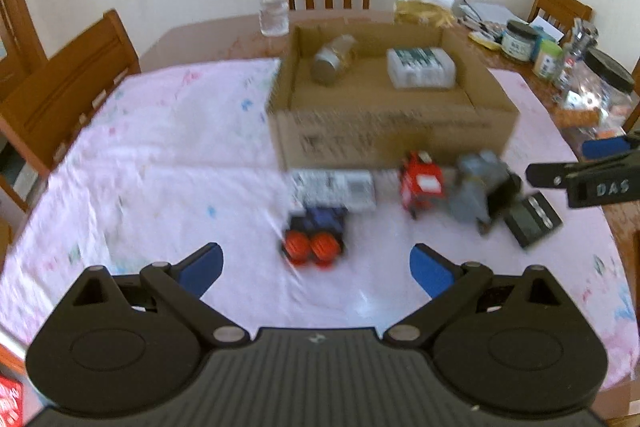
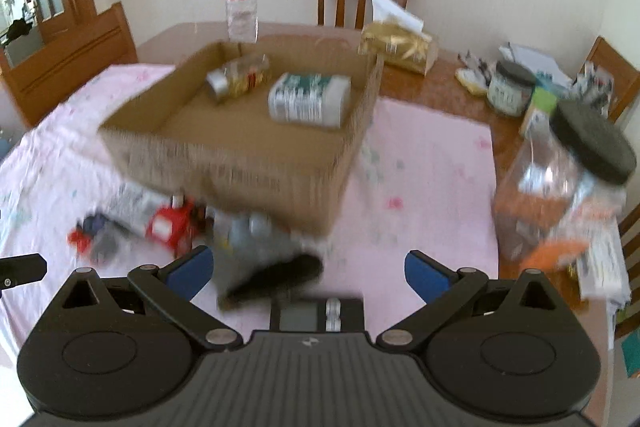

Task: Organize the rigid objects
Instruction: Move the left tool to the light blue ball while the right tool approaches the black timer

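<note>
Cardboard box (image 1: 384,143) sits at twelve o'clock; both grippers, left gripper (image 1: 316,267) and right gripper (image 2: 306,269), gape wide, empty; centre the left on the blue-and-orange toy (image 1: 314,235) before closing.

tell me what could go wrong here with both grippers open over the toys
The toys lie packed in front of the cardboard box: closing on the red toy may also snag the grey toy touching it. The right gripper swings near the clear jar, which it might knock. Motion blur makes aiming uncertain.
</note>
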Action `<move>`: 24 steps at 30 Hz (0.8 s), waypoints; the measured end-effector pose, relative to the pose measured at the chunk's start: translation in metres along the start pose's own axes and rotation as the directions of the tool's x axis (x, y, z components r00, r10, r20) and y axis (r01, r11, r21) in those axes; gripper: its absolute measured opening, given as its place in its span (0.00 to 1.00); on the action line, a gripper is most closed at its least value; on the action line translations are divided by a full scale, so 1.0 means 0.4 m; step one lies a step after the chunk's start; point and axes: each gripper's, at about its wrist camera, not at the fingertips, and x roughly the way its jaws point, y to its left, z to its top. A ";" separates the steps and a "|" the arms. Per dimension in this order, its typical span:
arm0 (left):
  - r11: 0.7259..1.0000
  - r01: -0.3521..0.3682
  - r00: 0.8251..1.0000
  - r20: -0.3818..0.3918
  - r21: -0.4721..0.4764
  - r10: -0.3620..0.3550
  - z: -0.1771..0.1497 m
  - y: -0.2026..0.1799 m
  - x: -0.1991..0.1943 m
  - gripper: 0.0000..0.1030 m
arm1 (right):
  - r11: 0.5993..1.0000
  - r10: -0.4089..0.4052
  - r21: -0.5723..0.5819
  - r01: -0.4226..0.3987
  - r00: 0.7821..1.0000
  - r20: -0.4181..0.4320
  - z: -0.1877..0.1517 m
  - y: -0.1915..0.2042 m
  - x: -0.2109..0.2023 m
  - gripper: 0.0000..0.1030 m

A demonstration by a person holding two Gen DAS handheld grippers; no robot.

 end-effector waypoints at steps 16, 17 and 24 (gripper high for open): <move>0.995 -0.047 0.997 -0.064 -0.091 0.042 -0.177 -0.090 0.037 0.96 | 1.000 -0.015 -0.016 0.014 0.995 -0.094 -0.176 -0.005 0.080 1.00; 0.995 -0.050 0.997 -0.055 -0.086 0.046 -0.183 -0.095 0.038 0.94 | 1.000 -0.015 -0.020 0.013 0.995 -0.095 -0.180 -0.004 0.084 1.00; 0.997 -0.057 0.997 -0.052 -0.058 0.054 -0.197 -0.134 0.050 0.70 | 0.999 -0.011 -0.037 0.008 0.998 -0.055 -0.189 -0.005 0.081 1.00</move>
